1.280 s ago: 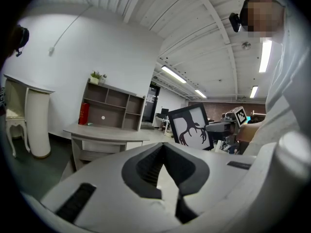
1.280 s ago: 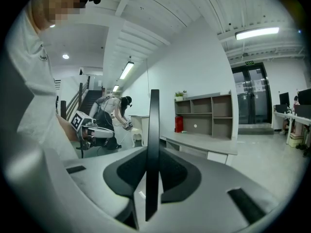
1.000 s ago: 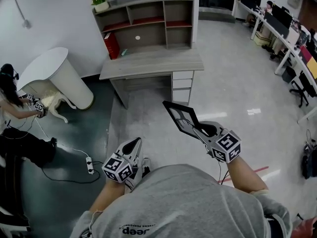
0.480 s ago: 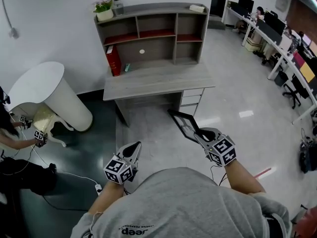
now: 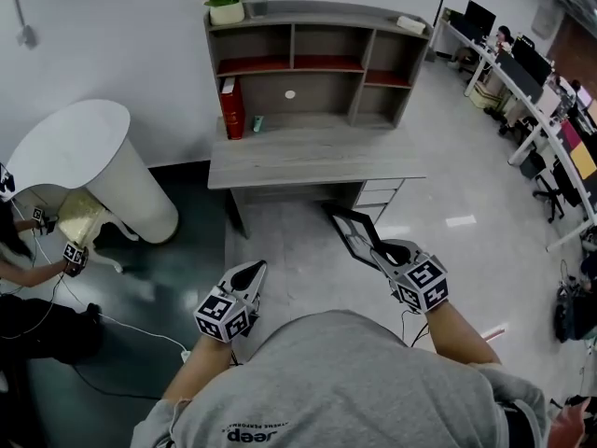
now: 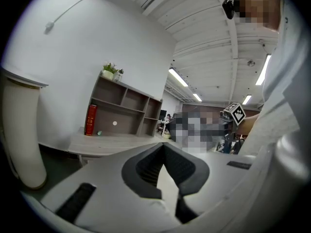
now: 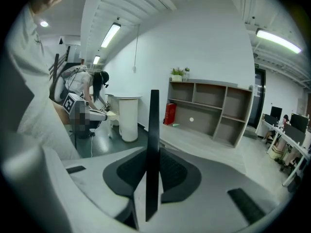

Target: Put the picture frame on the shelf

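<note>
The black picture frame (image 5: 353,231) sticks out ahead of my right gripper (image 5: 384,250), which is shut on its near edge. In the right gripper view the picture frame (image 7: 153,144) stands edge-on between the pads. My left gripper (image 5: 248,273) hangs at the lower left, jaws together with nothing in them; the left gripper (image 6: 164,150) shows its pads meeting at the tip. The grey shelf (image 5: 317,59) stands on the back of a grey desk (image 5: 312,152) against the white wall, some way ahead of both grippers. The shelf (image 7: 209,109) also shows past the frame.
A red book (image 5: 230,108) leans in the shelf's lower left bay, and a potted plant (image 5: 227,1) sits on top. A white round-topped stand (image 5: 89,161) and a seated person (image 5: 23,269) are on the left. Office desks (image 5: 532,82) line the right. A cable (image 5: 140,329) crosses the dark floor.
Both grippers have travelled forward with the person, so the desk and shelf are nearer and more central. The frame stays gripped in the right gripper.
</note>
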